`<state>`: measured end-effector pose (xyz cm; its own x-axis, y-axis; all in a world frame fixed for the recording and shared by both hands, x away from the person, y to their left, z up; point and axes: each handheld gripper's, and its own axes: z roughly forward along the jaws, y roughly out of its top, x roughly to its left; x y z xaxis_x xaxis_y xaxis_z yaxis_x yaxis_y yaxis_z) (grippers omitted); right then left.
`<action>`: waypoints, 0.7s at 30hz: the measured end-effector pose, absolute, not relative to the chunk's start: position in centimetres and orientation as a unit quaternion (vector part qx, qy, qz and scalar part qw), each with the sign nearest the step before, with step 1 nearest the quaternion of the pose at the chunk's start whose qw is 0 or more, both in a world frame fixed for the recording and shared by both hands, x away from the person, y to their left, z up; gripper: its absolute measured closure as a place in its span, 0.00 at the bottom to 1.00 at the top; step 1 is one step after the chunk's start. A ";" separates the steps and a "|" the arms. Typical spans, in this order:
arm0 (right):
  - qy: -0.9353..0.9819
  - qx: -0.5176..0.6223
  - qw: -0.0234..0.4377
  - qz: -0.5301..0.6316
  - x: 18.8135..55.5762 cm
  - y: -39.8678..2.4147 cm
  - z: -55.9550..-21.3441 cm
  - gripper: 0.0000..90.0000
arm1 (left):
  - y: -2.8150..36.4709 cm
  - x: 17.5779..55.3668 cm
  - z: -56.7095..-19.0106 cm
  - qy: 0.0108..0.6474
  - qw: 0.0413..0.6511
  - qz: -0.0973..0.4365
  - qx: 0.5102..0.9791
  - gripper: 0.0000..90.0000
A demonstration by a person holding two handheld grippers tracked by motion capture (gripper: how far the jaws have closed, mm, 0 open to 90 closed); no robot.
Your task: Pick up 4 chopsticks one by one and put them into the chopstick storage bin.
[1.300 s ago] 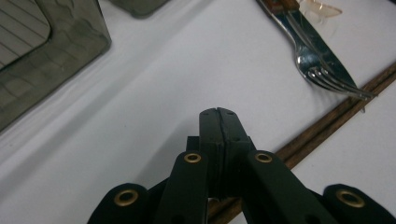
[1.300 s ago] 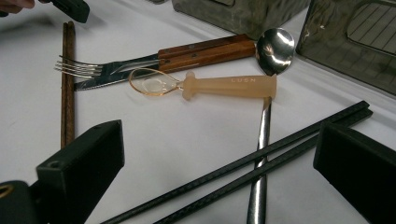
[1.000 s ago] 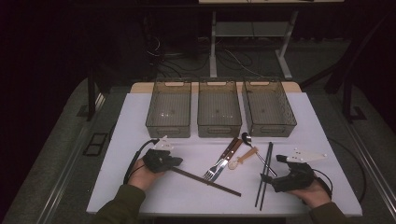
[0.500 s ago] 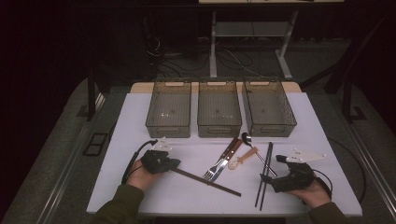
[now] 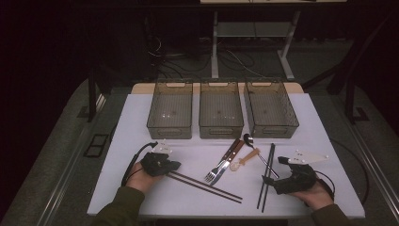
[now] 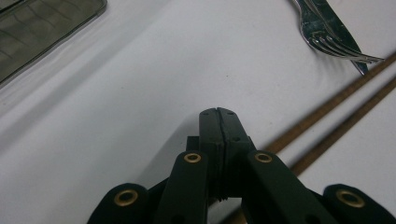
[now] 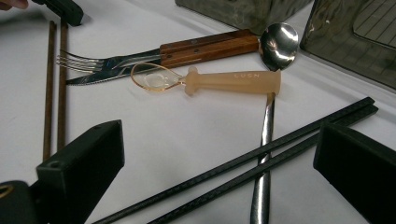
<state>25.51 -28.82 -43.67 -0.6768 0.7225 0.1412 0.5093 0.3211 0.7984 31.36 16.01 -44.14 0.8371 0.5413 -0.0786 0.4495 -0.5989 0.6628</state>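
White, smooth tabletop (image 5: pixel 141 117) is carrying three ribbed grey plastic bins (image 5: pixel 221 110) along its far edge. Near the left gripper (image 6: pixel 218 112), whose jaws are pressing flat together on nothing, thin brown chopsticks (image 6: pixel 327 126) are lying just beside it. Black chopsticks (image 7: pixel 261 161) are lying between the wide-open jaws of the right gripper (image 7: pixel 219 172), crossing a steel spoon (image 7: pixel 275 46).

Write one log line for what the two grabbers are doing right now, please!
left gripper: shut, empty, beside brown chopsticks | right gripper: open over black chopsticks | bins: empty
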 end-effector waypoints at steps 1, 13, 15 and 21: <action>0.804 0.383 0.121 0.439 25.5 -28.8 -43.7 0.02 | 16.1 31.2 -43.8 0.274 0.367 0.066 0.887 0.87; 0.804 0.383 0.119 0.439 25.5 -28.8 -43.7 0.02 | 14.1 28.6 -43.6 0.185 0.390 0.000 0.902 0.63; 0.805 0.382 0.119 0.439 25.5 -28.8 -43.7 0.02 | 13.7 28.4 -43.7 0.175 0.389 -0.008 0.904 0.61; 0.805 0.382 0.119 0.438 25.5 -28.8 -43.7 0.02 | 12.7 27.8 -43.7 0.145 0.385 -0.017 0.911 0.57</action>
